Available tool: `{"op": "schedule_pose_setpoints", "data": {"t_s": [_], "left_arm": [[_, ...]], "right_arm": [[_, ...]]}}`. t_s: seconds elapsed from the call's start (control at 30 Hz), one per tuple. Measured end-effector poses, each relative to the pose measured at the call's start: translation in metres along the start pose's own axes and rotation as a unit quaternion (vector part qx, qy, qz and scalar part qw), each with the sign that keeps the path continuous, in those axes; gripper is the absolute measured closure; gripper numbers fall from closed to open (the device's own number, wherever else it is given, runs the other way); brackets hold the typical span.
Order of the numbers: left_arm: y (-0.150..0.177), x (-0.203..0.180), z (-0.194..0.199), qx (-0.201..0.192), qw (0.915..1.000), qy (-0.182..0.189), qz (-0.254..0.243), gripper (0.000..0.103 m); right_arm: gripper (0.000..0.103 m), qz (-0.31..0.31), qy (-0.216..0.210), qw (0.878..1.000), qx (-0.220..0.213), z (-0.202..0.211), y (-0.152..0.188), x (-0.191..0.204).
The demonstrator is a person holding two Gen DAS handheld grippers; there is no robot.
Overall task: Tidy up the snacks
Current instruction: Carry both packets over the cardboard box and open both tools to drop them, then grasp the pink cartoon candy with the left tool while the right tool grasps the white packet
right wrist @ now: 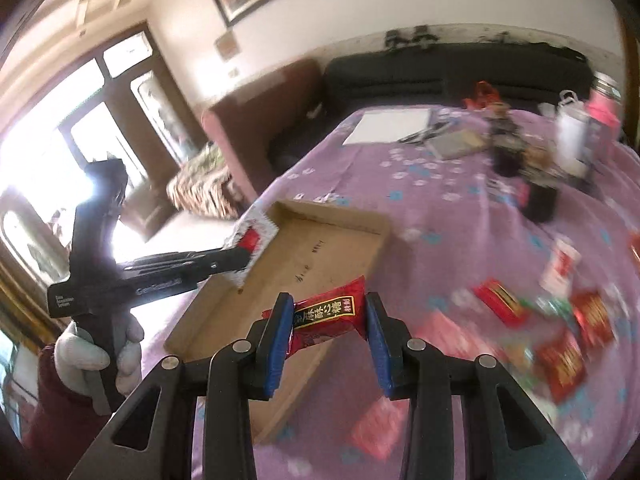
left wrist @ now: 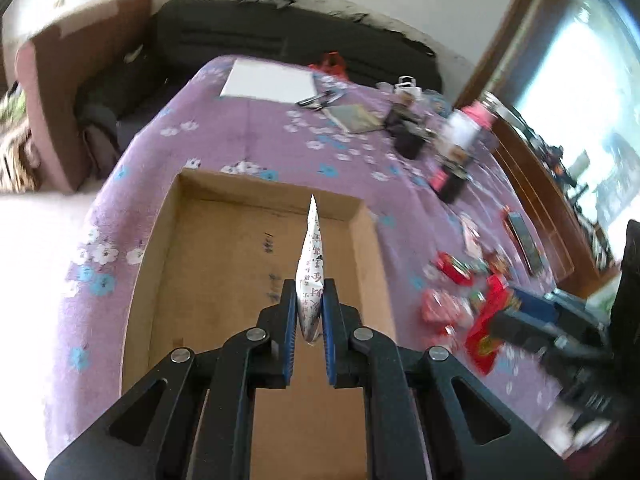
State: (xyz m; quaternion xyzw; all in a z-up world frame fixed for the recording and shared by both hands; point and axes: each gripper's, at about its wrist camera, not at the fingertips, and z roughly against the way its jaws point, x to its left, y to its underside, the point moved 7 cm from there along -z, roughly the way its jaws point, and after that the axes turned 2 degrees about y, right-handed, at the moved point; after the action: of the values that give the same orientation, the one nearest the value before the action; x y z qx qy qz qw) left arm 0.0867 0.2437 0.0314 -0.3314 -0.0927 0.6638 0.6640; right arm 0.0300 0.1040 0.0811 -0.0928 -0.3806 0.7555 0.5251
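Observation:
My left gripper [left wrist: 309,288] is shut on a white snack packet [left wrist: 311,256] with red print, held edge-on above the shallow cardboard tray [left wrist: 224,272]. It also shows in the right wrist view [right wrist: 244,258], with the white packet [right wrist: 250,244] over the tray's left edge [right wrist: 320,216]. My right gripper [right wrist: 326,304] is shut on a red snack packet [right wrist: 330,314] with gold lettering, held above the tray's near right side. Several red snack packets [right wrist: 560,344] lie loose on the purple floral tablecloth to the right; they also show in the left wrist view [left wrist: 452,280].
The tablecloth [left wrist: 224,128] covers the table. At the far end lie a white sheet [left wrist: 272,80], a notebook [left wrist: 352,118], dark jars [left wrist: 412,136] and a bottle [left wrist: 464,128]. A black sofa [right wrist: 440,76] stands behind. A phone [left wrist: 524,236] lies at the right.

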Motion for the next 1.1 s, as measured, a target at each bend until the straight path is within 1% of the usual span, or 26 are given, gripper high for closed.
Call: {"op": "schedule_pose_setpoints", "data": {"t_s": [0.03,0.13,0.27,0.43,0.47,0.53,0.6,0.63,0.67,0.73,0.83,0.9,1.0,1.03,1.07,1.1], "left_arm": [[-0.003,0.007,-0.01,0.005,0.9999,0.005,0.013,0.094],[-0.008,0.019,-0.037,0.017,0.9993,0.008,0.031,0.094],[-0.011,0.028,-0.067,0.034,0.9982,0.012,0.048,0.094],[-0.015,0.037,-0.084,0.044,0.9973,0.009,0.058,0.094],[-0.015,0.039,-0.085,0.043,0.9972,0.008,0.061,0.094],[-0.015,0.04,-0.085,0.046,0.9963,0.018,0.07,0.089],[-0.015,0.042,-0.083,0.047,0.995,0.029,0.084,0.075],[-0.015,0.043,-0.08,0.042,0.9946,0.029,0.09,0.071],[-0.016,0.045,-0.077,0.038,0.9945,0.026,0.094,0.064],[-0.017,0.046,-0.068,0.028,0.9943,0.021,0.101,0.062],[-0.018,0.042,-0.046,0.007,0.9947,0.013,0.102,0.062],[-0.016,0.034,-0.027,-0.008,0.9956,0.008,0.093,0.062],[-0.01,0.011,0.003,-0.032,0.9972,0.009,0.067,0.061],[-0.005,-0.002,0.014,-0.039,0.9977,0.014,0.054,0.059],[-0.002,-0.01,0.02,-0.042,0.9978,0.018,0.047,0.052],[0.003,-0.021,0.027,-0.047,0.9979,0.024,0.038,0.044]], "right_arm": [[0.066,0.009,0.006,1.0,0.007,-0.013,-0.004,0.004],[0.066,0.044,0.035,0.998,0.033,-0.06,-0.013,0.015],[0.066,0.076,0.066,0.993,0.061,-0.107,-0.019,0.015],[0.066,0.08,0.069,0.991,0.082,-0.143,-0.021,0.008],[0.062,0.081,0.069,0.991,0.083,-0.145,-0.021,0.007],[0.061,0.084,0.072,0.99,0.083,-0.15,-0.022,0.004],[0.058,0.085,0.078,0.991,0.069,-0.149,-0.025,0.003],[0.057,0.085,0.079,0.991,0.062,-0.146,-0.027,0.003],[0.054,0.083,0.08,0.992,0.053,-0.141,-0.03,0.003],[0.053,0.075,0.082,0.993,0.04,-0.131,-0.035,0.0],[0.053,0.056,0.081,0.995,0.014,-0.102,-0.042,-0.008],[0.053,0.045,0.083,0.996,-0.002,-0.08,-0.044,-0.015],[0.052,0.03,0.088,0.995,-0.029,-0.037,-0.039,-0.034],[0.051,0.025,0.093,0.995,-0.037,-0.021,-0.034,-0.042],[0.047,0.02,0.098,0.994,-0.041,-0.009,-0.03,-0.051],[0.045,0.014,0.103,0.994,-0.046,0.004,-0.024,-0.06]]}}
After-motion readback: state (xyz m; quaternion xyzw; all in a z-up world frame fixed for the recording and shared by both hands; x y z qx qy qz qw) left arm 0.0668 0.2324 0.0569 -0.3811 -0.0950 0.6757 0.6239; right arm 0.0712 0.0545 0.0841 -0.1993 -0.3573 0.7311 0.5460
